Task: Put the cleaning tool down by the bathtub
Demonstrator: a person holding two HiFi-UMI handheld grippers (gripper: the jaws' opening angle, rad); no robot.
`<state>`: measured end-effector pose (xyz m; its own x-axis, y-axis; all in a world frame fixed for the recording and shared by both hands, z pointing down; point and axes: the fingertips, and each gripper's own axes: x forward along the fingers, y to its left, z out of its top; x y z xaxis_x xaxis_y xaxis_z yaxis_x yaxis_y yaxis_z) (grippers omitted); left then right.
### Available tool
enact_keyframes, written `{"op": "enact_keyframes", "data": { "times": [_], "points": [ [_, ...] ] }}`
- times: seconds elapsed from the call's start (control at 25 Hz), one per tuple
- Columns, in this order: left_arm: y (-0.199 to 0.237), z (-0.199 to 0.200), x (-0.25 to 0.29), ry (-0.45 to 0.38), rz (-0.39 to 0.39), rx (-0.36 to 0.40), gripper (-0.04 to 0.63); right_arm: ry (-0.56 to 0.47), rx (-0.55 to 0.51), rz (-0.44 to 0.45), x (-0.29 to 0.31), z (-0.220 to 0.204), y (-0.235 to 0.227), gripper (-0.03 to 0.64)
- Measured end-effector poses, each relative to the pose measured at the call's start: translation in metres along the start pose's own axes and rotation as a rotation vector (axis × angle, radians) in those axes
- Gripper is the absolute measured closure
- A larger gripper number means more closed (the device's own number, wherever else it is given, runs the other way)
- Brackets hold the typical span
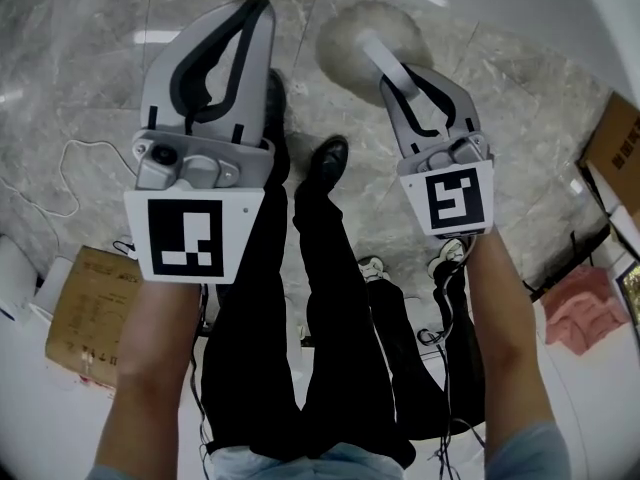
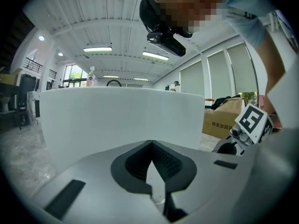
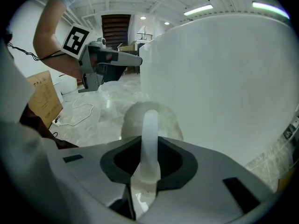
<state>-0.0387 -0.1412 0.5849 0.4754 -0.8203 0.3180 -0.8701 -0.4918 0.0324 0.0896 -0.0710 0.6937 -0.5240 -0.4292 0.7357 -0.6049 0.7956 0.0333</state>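
The cleaning tool (image 1: 372,36), with its round pale fluffy head and white handle, hangs from your right gripper (image 1: 400,76) low beside the bathtub (image 3: 224,87). In the right gripper view the head sits close to the foot of the tub's white wall, over the marble floor (image 1: 100,88). No view shows clearly whether the head touches the floor or the wall. Your right gripper's jaws are pinching the handle partway along. The handle runs straight out between the dark pads toward the head. Your left gripper (image 1: 250,8) is held beside the right one, on the side farther from the bathtub. Its jaws are pressed together at the tips with nothing between them, and its own view faces the tub's outer wall. Your legs and black shoes (image 1: 330,153) stand on the floor between the two grippers, a little back from the tub. A white cable (image 1: 70,168) lies looped on the floor, well apart from the bathtub on your left. A cardboard box (image 1: 85,313) sits beyond the cable, farther again from the tub.
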Motion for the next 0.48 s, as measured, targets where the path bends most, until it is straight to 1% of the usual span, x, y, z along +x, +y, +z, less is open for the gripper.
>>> {"op": "enact_keyframes", "data": {
  "times": [0.16, 0.28, 0.48],
  "points": [
    [0.009, -0.008, 0.007, -0.009, 0.002, 0.004, 0.581, 0.016, -0.005, 0.020, 0.015, -0.011, 0.003, 0.520],
    [0.012, -0.014, 0.011, -0.016, -0.003, 0.001, 0.581, 0.053, 0.023, 0.022, 0.024, -0.020, 0.004, 0.520],
    [0.014, -0.027, 0.013, -0.019, -0.007, -0.009, 0.581, 0.091, 0.038, 0.034, 0.038, -0.038, 0.009, 0.520]
  ]
}}
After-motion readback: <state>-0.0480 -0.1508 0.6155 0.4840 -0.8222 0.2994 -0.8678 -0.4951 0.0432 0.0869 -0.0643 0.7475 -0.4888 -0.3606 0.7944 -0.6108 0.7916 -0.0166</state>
